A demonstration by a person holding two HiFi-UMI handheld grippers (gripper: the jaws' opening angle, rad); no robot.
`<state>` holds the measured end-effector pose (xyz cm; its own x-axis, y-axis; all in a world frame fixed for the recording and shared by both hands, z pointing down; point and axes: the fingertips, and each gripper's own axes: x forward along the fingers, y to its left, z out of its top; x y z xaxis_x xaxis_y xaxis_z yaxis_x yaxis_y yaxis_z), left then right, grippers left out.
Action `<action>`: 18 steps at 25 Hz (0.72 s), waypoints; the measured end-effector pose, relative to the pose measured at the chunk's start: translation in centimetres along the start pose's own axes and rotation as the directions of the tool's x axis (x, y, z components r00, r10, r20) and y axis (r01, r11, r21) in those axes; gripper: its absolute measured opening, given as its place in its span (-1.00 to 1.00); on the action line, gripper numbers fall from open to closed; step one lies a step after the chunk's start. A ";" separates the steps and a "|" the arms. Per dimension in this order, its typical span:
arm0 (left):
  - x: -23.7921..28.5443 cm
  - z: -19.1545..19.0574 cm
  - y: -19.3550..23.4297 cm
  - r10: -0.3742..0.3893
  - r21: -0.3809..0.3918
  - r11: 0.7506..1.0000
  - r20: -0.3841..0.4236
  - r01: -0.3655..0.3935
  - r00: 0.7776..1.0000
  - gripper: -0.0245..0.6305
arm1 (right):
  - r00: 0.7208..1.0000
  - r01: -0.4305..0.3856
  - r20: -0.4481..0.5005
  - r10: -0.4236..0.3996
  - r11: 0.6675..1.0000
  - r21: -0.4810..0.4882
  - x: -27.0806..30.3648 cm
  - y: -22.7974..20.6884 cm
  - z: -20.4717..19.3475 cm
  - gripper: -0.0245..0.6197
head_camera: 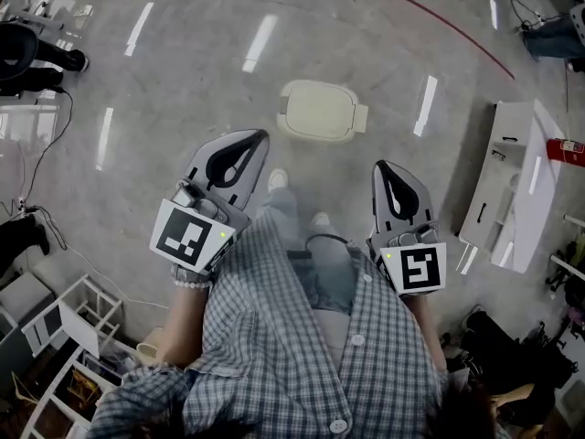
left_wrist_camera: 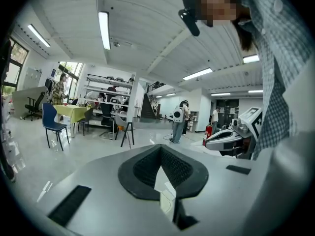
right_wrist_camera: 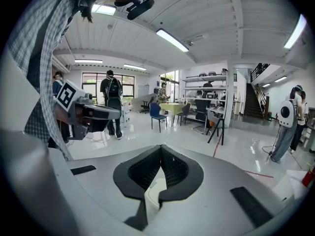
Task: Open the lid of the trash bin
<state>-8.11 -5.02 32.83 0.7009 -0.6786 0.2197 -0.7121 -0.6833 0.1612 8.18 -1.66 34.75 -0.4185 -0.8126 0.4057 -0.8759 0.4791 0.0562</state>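
The trash bin [head_camera: 320,110] stands on the grey floor ahead of my feet, its cream lid down flat with a tab at its right side. My left gripper [head_camera: 259,138] hovers to the bin's near left, jaws shut with nothing held. My right gripper [head_camera: 381,166] hangs to the bin's near right, also shut and empty. Neither touches the bin. A sliver of cream lid [left_wrist_camera: 165,188] shows through the gap behind the left gripper [left_wrist_camera: 161,147] tips. The same cream lid [right_wrist_camera: 153,193] shows under the right gripper [right_wrist_camera: 160,147].
A white cabinet [head_camera: 514,188] stands at the right with a red extinguisher [head_camera: 569,150] beside it. A red floor line [head_camera: 448,21] runs at the far right. White shelving [head_camera: 69,329] sits at the near left. Chairs, tables and people stand far off across the room.
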 end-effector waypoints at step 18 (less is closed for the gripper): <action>3.3 -3.9 5.7 -0.119 0.002 0.993 -0.127 0.120 0.985 -0.91 | 0.994 0.087 -0.071 -0.084 0.996 0.027 6.1 0.4 -0.3 -0.87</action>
<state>-10.00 -10.07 38.18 0.7696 -0.5527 0.3197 -0.6227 -0.7605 0.1843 5.34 -6.30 37.46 -0.3251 -0.8247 0.4629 -0.9151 0.3978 0.0660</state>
